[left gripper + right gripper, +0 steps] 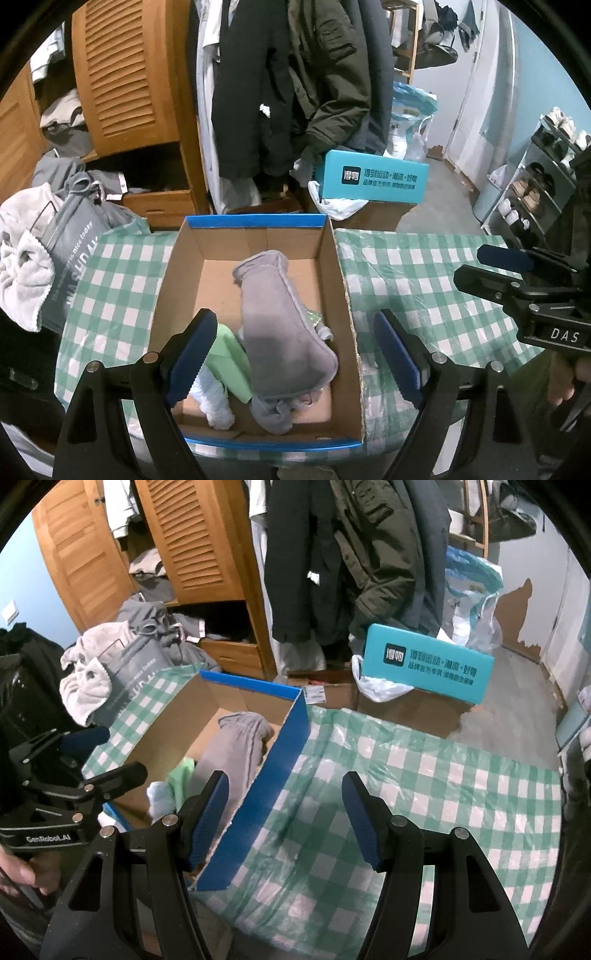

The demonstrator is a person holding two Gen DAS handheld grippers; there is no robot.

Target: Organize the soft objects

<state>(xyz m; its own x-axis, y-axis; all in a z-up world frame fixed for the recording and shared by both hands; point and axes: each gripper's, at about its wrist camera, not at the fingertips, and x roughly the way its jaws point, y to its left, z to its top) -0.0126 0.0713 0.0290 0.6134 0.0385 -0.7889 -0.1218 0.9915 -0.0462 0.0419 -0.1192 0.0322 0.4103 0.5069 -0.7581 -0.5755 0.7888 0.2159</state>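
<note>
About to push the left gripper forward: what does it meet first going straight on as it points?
Probably the grey cloth lying in the cardboard box; the open left gripper points down at it, though depth is unclear.

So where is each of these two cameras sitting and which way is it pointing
Left wrist: on the left tongs, looking forward and down into the cardboard box holding a grey cloth; the right tongs show at the right edge.
Right wrist: on the right tongs, looking down at the checked tablecloth beside the box's blue wall; the left tongs and a hand show at left.
Shared: box, grey cloth, tablecloth, teal box, hanging coats.
</note>
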